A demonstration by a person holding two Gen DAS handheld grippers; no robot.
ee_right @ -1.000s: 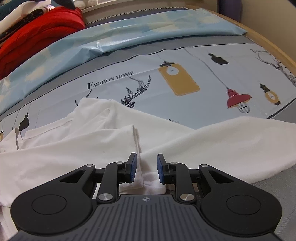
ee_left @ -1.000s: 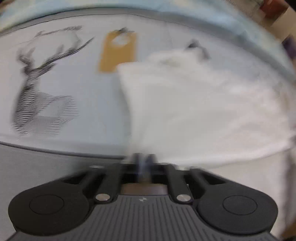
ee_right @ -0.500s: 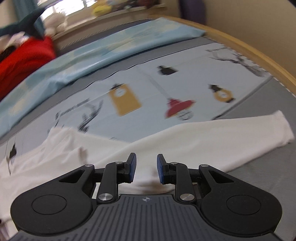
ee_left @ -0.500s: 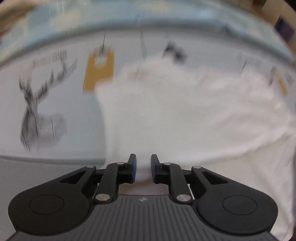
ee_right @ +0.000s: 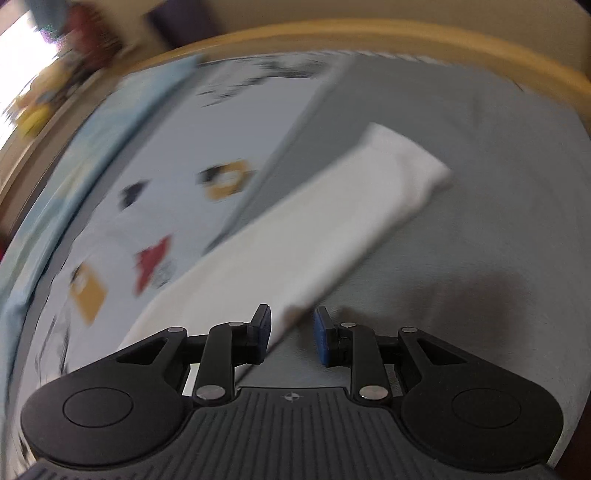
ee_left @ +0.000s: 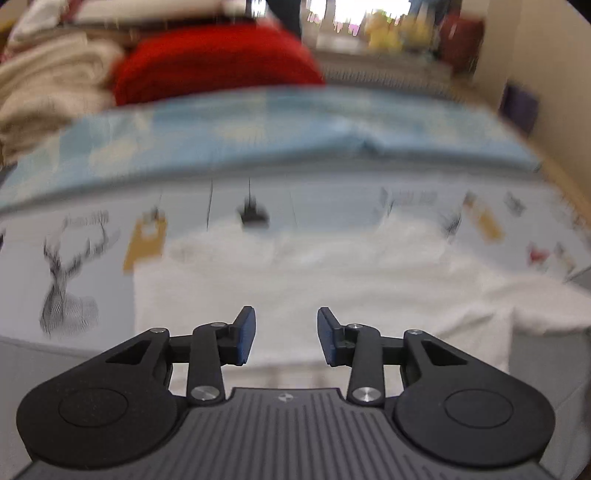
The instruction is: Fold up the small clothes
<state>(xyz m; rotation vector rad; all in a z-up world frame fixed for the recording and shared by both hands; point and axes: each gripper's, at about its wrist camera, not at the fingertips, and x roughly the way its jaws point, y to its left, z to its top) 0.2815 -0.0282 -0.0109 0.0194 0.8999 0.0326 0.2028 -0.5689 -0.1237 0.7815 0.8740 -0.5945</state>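
1. One white shirt (ee_left: 332, 280) lay spread on the printed bed cover (ee_left: 92, 266). Both pictures were blurry.
2. In the left wrist view, the shirt's left edge ran straight up and down, just beside the yellow tag print (ee_left: 144, 240). The deer print (ee_left: 62, 291) sat further left, on bare cover.
3. The shirt's near edge lay close in front of the left gripper (ee_left: 286, 334). Its two blue-padded fingers (ee_left: 245, 334) were wide apart and held nothing.
4. Past the shirt was one light blue blanket (ee_left: 277, 129). Behind that sat one red cloth pile (ee_left: 210, 62) and one cream cloth pile (ee_left: 44, 85).
5. In the right wrist view, one long white sleeve (ee_right: 314, 236) stretched away to the upper right. Its cuff end lay on the plain grey sheet (ee_right: 480, 221).
6. The sleeve's lower edge ran down to the gap of the right gripper (ee_right: 291, 336). Those fingers were also apart and gripped nothing. I could not tell if the cloth touched them.
7. There was lots of bare grey sheet to the right of the sleeve. The wooden bed frame (ee_right: 369, 33) curved around the far side.
8. A dark shadow lay on the grey sheet, right of the gripper.
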